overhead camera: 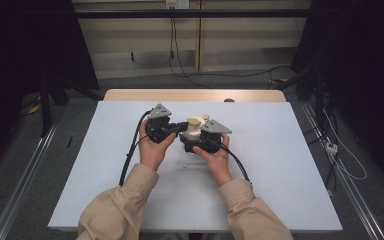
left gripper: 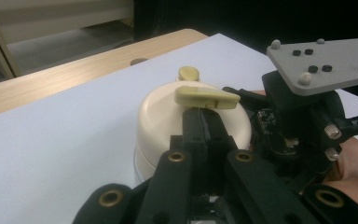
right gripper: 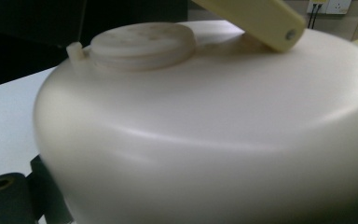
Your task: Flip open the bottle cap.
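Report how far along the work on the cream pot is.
Done: both grippers have reached the pot at mid-table. In hand: the left gripper has its jaws closed just under the yellow lid handle; the right gripper sits against the pot's side. Left: the lid is not lifted yet.

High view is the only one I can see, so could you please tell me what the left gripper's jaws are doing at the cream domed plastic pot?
Observer: In the left gripper view the left gripper has its jaws drawn together, tips right under the flat pale yellow plastic handle on top of the cream domed plastic pot. I cannot tell whether they pinch it.
Operator: Thank you. Is anything else on the dome?
Observer: Yes, the right gripper view shows a round cream dimpled disc on the top, with a small peg at its edge.
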Action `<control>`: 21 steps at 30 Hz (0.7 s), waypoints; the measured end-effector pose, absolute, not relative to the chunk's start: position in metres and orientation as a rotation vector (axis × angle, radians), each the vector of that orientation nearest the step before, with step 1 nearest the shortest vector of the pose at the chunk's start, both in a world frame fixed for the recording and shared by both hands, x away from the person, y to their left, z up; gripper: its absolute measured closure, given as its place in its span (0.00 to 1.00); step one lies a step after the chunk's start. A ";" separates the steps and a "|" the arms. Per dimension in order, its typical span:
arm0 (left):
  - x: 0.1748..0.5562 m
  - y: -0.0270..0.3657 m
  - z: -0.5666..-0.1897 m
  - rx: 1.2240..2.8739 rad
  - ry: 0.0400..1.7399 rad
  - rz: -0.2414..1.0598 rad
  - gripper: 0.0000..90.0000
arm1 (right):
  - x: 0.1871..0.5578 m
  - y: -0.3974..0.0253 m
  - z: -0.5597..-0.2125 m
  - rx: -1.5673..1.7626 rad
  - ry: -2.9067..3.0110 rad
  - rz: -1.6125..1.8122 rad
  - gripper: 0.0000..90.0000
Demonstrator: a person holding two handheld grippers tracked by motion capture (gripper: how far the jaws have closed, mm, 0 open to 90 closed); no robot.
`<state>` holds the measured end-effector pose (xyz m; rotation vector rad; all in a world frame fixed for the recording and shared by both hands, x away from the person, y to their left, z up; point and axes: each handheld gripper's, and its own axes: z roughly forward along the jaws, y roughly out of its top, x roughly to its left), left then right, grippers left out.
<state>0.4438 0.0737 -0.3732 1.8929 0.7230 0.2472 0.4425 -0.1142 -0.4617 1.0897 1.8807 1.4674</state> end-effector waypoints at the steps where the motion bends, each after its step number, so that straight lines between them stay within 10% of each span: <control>1: 0.444 0.073 -0.373 1.891 0.723 0.248 1.00 | 0.442 -0.114 -0.462 1.089 1.881 1.467 0.07; 21: 0.448 0.067 -0.369 1.889 0.721 0.254 1.00 | 0.442 -0.114 -0.462 1.090 1.880 1.466 0.07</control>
